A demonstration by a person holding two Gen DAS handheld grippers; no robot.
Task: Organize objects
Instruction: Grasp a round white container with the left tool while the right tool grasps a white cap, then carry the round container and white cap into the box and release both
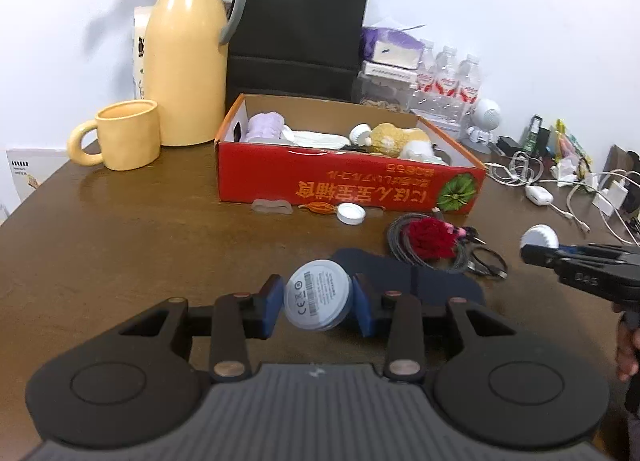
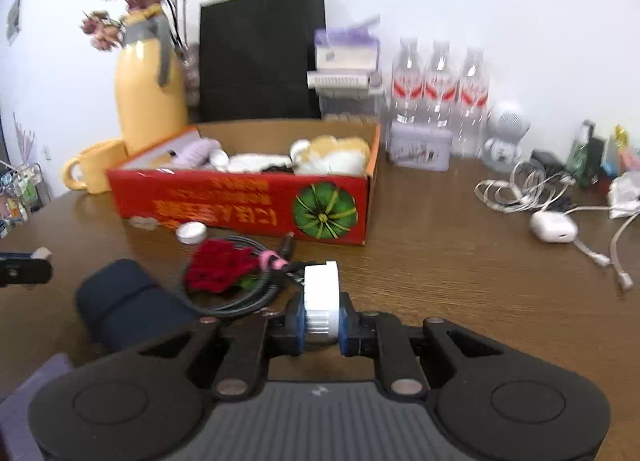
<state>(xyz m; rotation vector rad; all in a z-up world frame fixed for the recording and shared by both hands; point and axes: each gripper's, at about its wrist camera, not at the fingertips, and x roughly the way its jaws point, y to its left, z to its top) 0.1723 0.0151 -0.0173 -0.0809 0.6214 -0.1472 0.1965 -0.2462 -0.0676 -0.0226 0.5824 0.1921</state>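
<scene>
- My left gripper pinches a round grey puck, label side facing me, above the brown table.
- My right gripper is clamped on a white ribbed cap; only its own view shows the ridged edge.
- The red box sits at 12 o'clock, already holding soft items.
- Only the right view shows the lilac tin at 1 o'clock.
- The red flower lies on coiled cable at 11 o'clock of the right gripper.
</scene>
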